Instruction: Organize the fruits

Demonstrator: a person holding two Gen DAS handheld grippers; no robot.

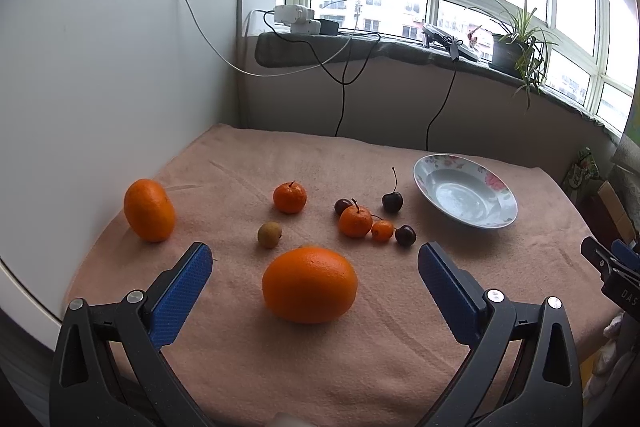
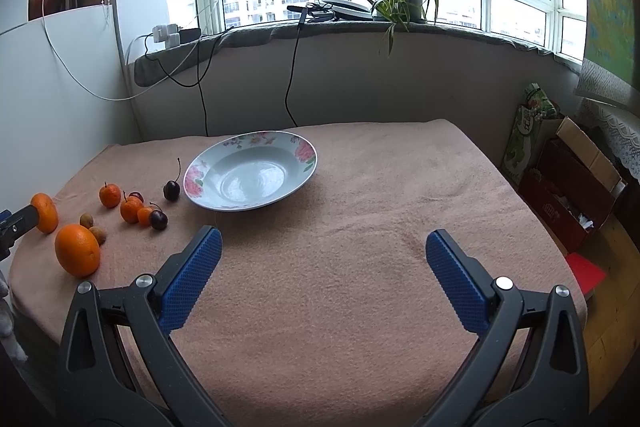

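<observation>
Daylight from the window falls on a desk under a pink towel (image 2: 360,187). Both the left tongs (image 1: 315,259) and right tongs (image 2: 324,241) stand apart, holding nothing. Nothing looks sorted yet: the flowered white porcelain plate (image 2: 308,151) is empty, while the big orange (image 1: 310,285), mandarins and dark cherries lie scattered left of it.

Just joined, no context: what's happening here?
A person holds two grippers over a table covered in a pink cloth. Both are open and empty. The left gripper is lined up with a large orange. The right gripper hovers over bare cloth. The plate holds nothing; all the fruit lies on the cloth.
</observation>
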